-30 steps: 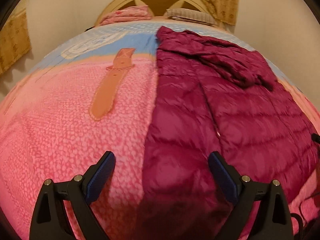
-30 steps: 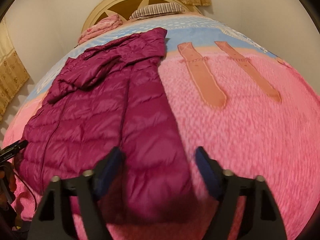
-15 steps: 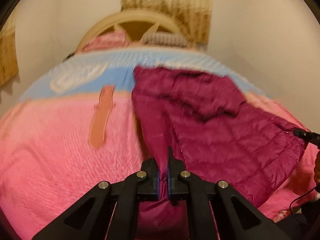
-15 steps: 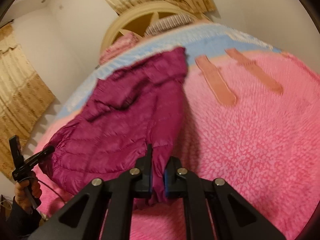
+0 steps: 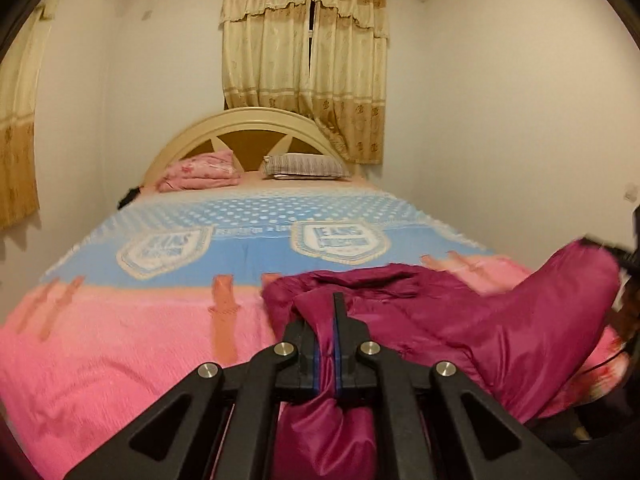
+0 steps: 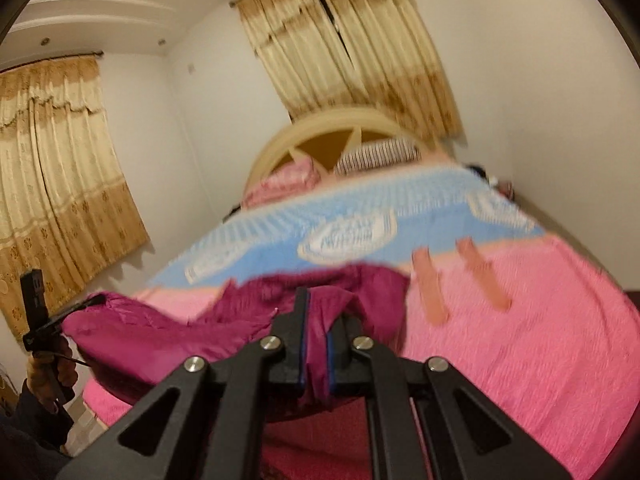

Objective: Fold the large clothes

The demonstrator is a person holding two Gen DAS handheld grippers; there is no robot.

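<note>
left hand-held gripper [image 5: 327, 322]: clamps jacket [image 5: 500, 320] | right hand-held gripper [image 6: 316, 316]: clamps jacket | hem now lifted off bed [image 5: 120, 340]

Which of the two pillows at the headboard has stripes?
The striped pillow is the grey one lying on the right in the left wrist view. The other pillow, to its left, is pink with a flower pattern.

Both grippers (now clamped) lifted the jacket [image 5: 500, 320] hem
</note>
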